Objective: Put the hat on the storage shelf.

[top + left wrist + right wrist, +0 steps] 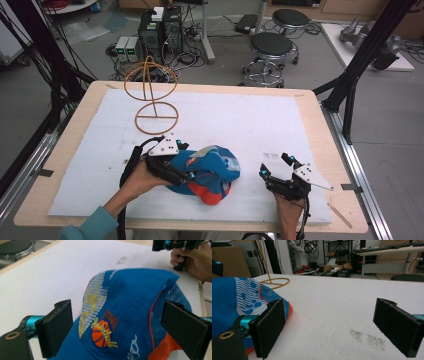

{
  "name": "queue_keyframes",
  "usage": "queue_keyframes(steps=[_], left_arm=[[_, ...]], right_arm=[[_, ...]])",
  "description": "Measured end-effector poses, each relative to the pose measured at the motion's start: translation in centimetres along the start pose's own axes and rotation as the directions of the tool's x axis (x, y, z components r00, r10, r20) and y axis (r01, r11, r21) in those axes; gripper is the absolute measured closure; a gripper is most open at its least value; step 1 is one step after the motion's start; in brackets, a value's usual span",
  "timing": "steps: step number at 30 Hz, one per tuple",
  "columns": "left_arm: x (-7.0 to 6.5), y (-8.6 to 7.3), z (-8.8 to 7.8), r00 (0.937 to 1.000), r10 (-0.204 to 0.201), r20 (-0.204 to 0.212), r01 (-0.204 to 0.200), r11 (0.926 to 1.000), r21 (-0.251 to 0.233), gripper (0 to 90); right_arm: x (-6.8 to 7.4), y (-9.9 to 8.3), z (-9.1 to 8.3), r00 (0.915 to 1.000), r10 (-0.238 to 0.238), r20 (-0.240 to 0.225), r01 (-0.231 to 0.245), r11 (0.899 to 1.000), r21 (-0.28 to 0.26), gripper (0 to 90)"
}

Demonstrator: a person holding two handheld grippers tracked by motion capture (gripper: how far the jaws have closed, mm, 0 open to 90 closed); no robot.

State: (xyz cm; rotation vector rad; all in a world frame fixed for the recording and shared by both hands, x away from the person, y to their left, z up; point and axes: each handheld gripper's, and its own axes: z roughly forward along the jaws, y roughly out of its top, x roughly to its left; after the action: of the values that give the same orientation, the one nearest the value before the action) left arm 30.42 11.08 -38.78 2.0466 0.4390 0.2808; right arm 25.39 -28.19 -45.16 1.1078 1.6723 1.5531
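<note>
A blue cap (215,165) with an orange brim and a basketball logo lies on the white mat (240,120), near the front. My left gripper (187,161) is open, its jaws straddling the cap's left side. In the left gripper view the cap (125,305) sits between the wide-apart jaws of the left gripper (120,327), and whether they touch it I cannot tell. My right gripper (274,165) stands open just right of the cap, nothing between its jaws. In the right gripper view the cap (234,295) lies left of the right gripper (329,327).
A tan wire hat stand (151,90) with a ring base stands at the mat's back left; its ring base (274,281) is visible beyond the cap. The wooden table edge (325,150) runs along the right. Stools (270,50) and computers (160,32) stand on the floor behind.
</note>
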Motion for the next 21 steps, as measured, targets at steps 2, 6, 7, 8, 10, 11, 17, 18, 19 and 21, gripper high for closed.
queue_keyframes(steps=[2, 6, 7, 8, 10, 11, 17, 18, 19, 21], left_arm=[[0.0, -0.5, 0.3, 0.9998, 0.010, -0.015, -0.009, 0.9995, 0.031, 14.0], [0.1, -1.2, 0.9, 0.9997, -0.005, -0.023, 0.006, 0.9988, 0.048, 16.1], [0.1, -1.4, 1.0, 0.9998, -0.006, -0.020, 0.007, 0.9986, 0.053, 16.2], [0.1, -1.5, 1.2, 0.9997, -0.014, -0.022, 0.015, 0.9983, 0.057, 16.3], [0.0, -1.6, 1.4, 0.9998, 0.002, -0.019, -0.001, 0.9976, 0.069, 17.2], [-0.1, -1.7, 1.6, 0.9999, -0.001, -0.015, 0.002, 0.9976, 0.070, 17.7], [-0.3, -2.0, 2.5, 0.9999, 0.006, -0.011, -0.005, 0.9946, 0.104, 22.2], [-0.3, -2.1, 2.6, 0.9999, 0.005, -0.011, -0.004, 0.9946, 0.104, 22.5], [-0.2, -2.1, 2.7, 0.9998, 0.009, -0.015, -0.008, 0.9942, 0.107, 23.2], [-0.3, -2.2, 3.0, 0.9996, 0.025, -0.017, -0.023, 0.9926, 0.119, 24.3]], right_arm=[[0.0, 0.0, 0.0, 1.0000, -0.001, 0.000, 0.001, 1.000, -0.001, 9.9], [0.0, 0.0, 0.0, 1.0000, -0.001, 0.000, 0.001, 1.000, -0.002, 9.9], [0.0, 0.0, 0.0, 1.0000, 0.000, 0.000, 0.000, 1.000, -0.002, 9.9], [0.0, 0.0, 0.0, 1.0000, 0.000, 0.000, 0.000, 1.000, -0.002, 9.9], [0.0, 0.0, 0.0, 1.0000, -0.001, 0.000, 0.001, 1.000, -0.002, 9.9], [0.0, 0.0, 0.0, 1.0000, -0.001, 0.000, 0.001, 1.000, -0.002, 9.9], [0.0, 0.0, 0.0, 1.0000, -0.001, 0.001, 0.001, 1.000, -0.003, 9.9], [0.0, 0.0, 0.0, 1.0000, -0.001, 0.001, 0.001, 1.000, -0.003, 9.9], [0.0, 0.0, 0.0, 1.0000, -0.001, 0.001, 0.001, 1.000, -0.003, 9.9], [0.0, 0.0, 0.0, 1.0000, 0.002, 0.001, -0.002, 1.000, -0.004, 9.9]])
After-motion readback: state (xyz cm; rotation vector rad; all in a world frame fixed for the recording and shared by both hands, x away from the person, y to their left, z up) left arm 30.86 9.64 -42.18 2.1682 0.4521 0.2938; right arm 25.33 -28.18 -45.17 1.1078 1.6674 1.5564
